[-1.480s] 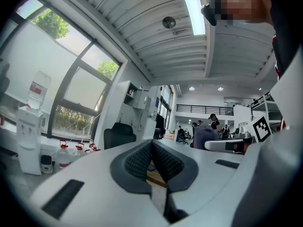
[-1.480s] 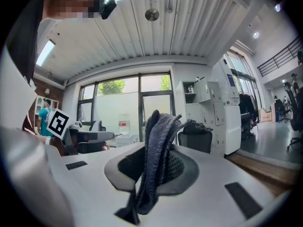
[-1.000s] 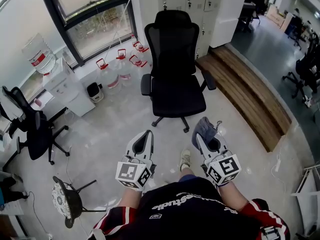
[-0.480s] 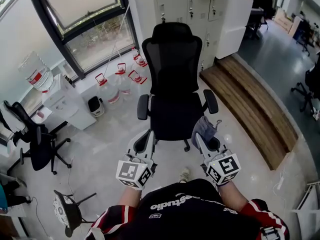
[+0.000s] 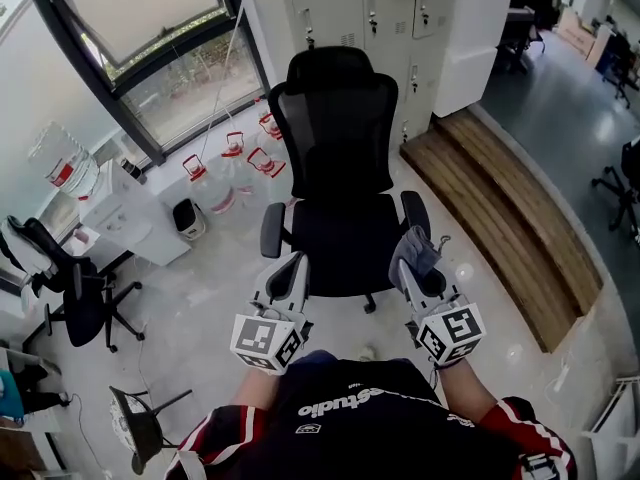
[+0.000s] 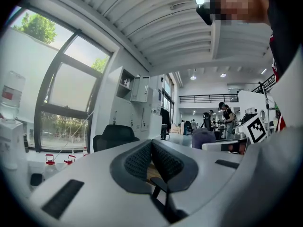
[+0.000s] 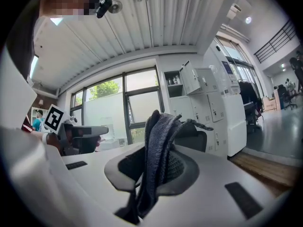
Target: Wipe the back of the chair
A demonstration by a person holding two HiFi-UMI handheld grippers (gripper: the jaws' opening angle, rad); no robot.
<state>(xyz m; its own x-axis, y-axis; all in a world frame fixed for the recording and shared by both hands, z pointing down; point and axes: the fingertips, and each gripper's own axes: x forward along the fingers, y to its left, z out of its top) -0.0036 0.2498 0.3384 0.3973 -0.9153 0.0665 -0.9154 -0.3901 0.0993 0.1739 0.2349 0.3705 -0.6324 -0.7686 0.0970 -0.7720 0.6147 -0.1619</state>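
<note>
- At about 9 o'clock in the head view, a spare black office chair [image 5: 70,293] stands beside a white cabinet [image 5: 130,203], with water jugs [image 5: 225,158] lined up under the window
- The left gripper [image 5: 290,266] is held low in front of the person's chest, elbow tucked in, its nose pointing to 12 o'clock and its marker cube facing up; its fingers are pressed together with nothing between them
- The chair [image 5: 340,138] stands straight ahead at 12 o'clock of both grippers and faces the person; its mesh back is upright under the headrest, and the front of its seat lies between the two gripper noses; neither gripper touches the back
- The right gripper [image 5: 412,268] is level with the left and parallel to it, also pointing to 12 o'clock, near the chair's armrest on that side; its fingers are clamped on a grey cloth [image 5: 413,250], whose folds stand up past the tips
- White lockers [image 5: 370,8] rise behind the chair at 12 o'clock, and a wooden platform [image 5: 500,188] runs along the floor at 3 o'clock
</note>
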